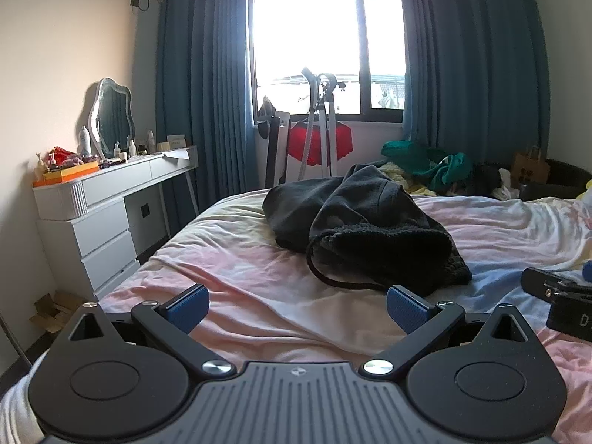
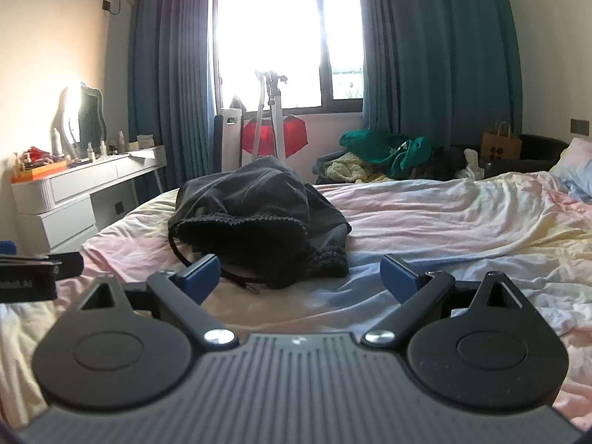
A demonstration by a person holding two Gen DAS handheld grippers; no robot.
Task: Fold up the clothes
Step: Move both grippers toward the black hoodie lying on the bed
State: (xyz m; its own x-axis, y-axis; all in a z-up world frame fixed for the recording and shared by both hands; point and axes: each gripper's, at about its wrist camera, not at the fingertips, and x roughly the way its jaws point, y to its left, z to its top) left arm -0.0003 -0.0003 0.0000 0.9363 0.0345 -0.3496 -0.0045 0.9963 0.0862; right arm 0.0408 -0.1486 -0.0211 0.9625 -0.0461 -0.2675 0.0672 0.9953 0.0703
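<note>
While both claws gape empty, crumpled dark fleece-lined garments heap on wrinkled pastel bedsheet.

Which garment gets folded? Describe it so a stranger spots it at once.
Start at the bed with its pale pink and cream sheet. Ahead of both open grippers lies a crumpled dark grey garment with a black cord. Unlike the green and yellow clothes heaped beyond the bed, it sits alone on the sheet.

Daylight blew out the window, leaving the blue curtains and dark garment shadowed. Glare flared off the mirror. Fisheye curvature bent both pictures' dark-cornered edges.
</note>
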